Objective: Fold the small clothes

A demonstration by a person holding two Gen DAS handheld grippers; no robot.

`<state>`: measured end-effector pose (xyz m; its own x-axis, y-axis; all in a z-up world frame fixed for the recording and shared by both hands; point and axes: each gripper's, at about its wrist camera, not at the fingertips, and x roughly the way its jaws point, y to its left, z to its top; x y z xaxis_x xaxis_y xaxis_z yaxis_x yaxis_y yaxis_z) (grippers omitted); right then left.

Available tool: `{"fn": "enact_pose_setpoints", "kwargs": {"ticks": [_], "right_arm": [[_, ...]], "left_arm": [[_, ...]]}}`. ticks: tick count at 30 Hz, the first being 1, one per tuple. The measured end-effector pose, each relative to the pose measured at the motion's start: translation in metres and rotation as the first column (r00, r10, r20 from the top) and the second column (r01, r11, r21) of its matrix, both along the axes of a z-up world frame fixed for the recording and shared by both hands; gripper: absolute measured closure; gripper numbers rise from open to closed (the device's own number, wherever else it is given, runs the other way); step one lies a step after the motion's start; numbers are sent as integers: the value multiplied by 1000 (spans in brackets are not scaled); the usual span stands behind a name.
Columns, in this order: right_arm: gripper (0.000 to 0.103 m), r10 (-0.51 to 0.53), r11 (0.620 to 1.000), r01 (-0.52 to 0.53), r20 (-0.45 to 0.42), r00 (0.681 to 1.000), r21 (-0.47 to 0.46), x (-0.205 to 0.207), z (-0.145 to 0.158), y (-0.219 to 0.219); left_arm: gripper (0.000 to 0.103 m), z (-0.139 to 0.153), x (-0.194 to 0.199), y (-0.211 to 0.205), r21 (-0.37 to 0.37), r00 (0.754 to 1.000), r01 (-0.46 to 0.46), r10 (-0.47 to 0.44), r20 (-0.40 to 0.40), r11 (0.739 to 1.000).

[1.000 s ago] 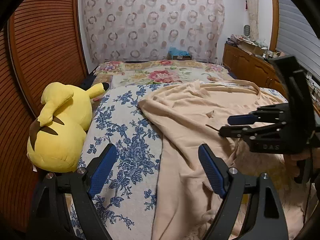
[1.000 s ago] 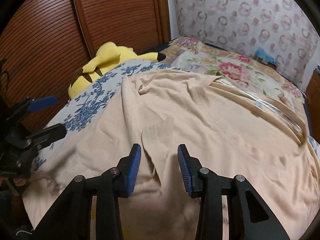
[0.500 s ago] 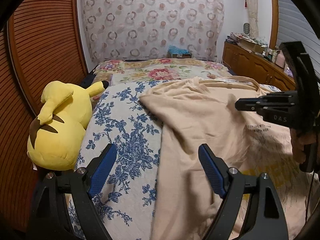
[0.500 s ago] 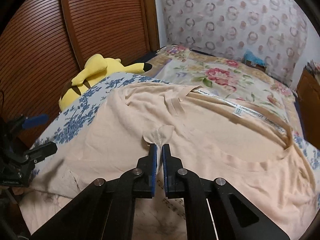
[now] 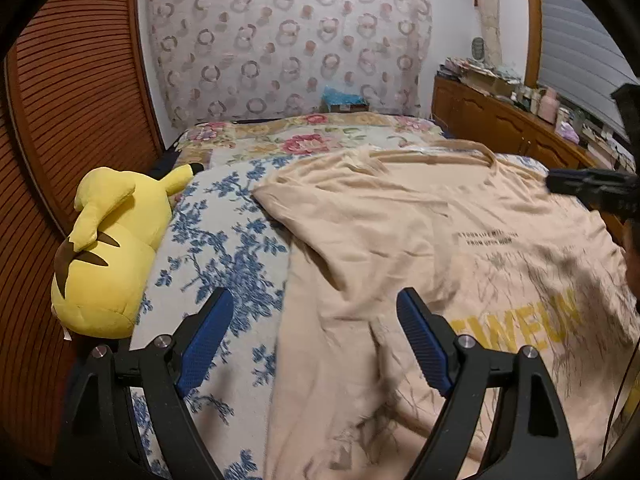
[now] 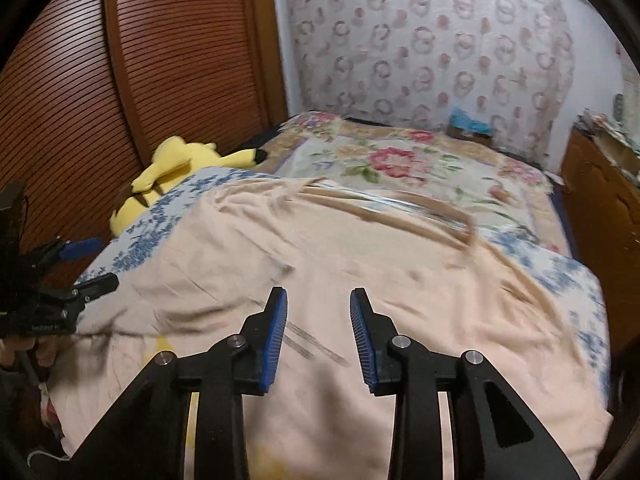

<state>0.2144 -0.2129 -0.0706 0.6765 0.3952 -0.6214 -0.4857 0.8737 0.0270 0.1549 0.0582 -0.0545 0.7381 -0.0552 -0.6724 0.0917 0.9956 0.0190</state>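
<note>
A peach T-shirt [image 5: 420, 248] lies spread on the bed, front up, with small dark text and a yellow print [image 5: 520, 324]. Its neckline points to the far end. My left gripper [image 5: 314, 300] hovers open and wide over the shirt's left edge, with nothing between its fingers. In the right wrist view my right gripper [image 6: 319, 294] hangs over the shirt [image 6: 360, 248]. Its jaws are opening and no cloth is between the blue pads. The left gripper [image 6: 90, 266] shows at the left edge there, held by a hand.
A yellow plush toy [image 5: 108, 248] lies at the bed's left side against a slatted wooden door [image 5: 72, 100]. Under the shirt is a blue floral blanket [image 5: 224, 248], and beyond it a rose-patterned bedspread [image 5: 312, 140]. A cluttered wooden dresser [image 5: 500, 124] runs along the right.
The right gripper shut on a fold of the shirt, drew it back and to the right, then let go. The shirt now lies flatter with its print showing. The left gripper barely moved.
</note>
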Motion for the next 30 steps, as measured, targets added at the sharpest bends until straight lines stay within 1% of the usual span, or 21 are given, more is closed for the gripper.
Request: {"fn": "enact_pose_setpoints", "kwargs": {"ticks": [3, 6, 8, 10, 11, 12, 15, 18, 19, 21, 29, 30], "right_arm": [[69, -40, 999, 40, 14, 999, -1, -20, 5, -21], [69, -71, 997, 71, 30, 997, -9, -42, 6, -40], [69, -81, 997, 81, 32, 996, -9, -54, 5, -46], [69, -84, 996, 84, 24, 996, -8, -63, 2, -49], [69, -85, 996, 85, 22, 996, -10, -68, 0, -49], [69, -84, 996, 84, 21, 996, -10, -71, 0, -47], [69, -82, 997, 82, 13, 997, -6, -78, -2, -49], [69, -83, 997, 83, 5, 997, 5, -82, -2, -55], [69, -84, 996, 84, 1, 996, 8, -84, -3, -55], [69, -86, 996, 86, -5, 996, 9, -81, 0, -68], [69, -91, 996, 91, -15, 996, 15, -73, 2, -73], [69, -91, 996, 92, -16, 996, 15, -73, 1, -75]], "left_arm": [[18, -3, -6, -3, -22, 999, 48, -49, -22, 999], [25, -7, -9, -7, -42, 996, 78, -80, -49, 996], [30, -11, -10, -8, -62, 993, 90, -94, -68, 994], [40, -13, -9, -7, -77, 992, 94, -101, -82, 993], [43, -14, -8, -8, -80, 991, 95, -102, -88, 992], [49, -16, -7, -8, -82, 990, 94, -102, -97, 992], [53, -20, -6, -10, -89, 987, 96, -106, -118, 991], [62, -23, -7, -14, -96, 985, 113, -124, -122, 989], [63, -24, -7, -14, -98, 984, 116, -127, -123, 988], [64, -25, -7, -16, -105, 983, 125, -137, -123, 987], [64, -28, 0, -24, -95, 979, 141, -154, -136, 985], [71, -27, 1, -24, -102, 978, 149, -162, -135, 984]]}}
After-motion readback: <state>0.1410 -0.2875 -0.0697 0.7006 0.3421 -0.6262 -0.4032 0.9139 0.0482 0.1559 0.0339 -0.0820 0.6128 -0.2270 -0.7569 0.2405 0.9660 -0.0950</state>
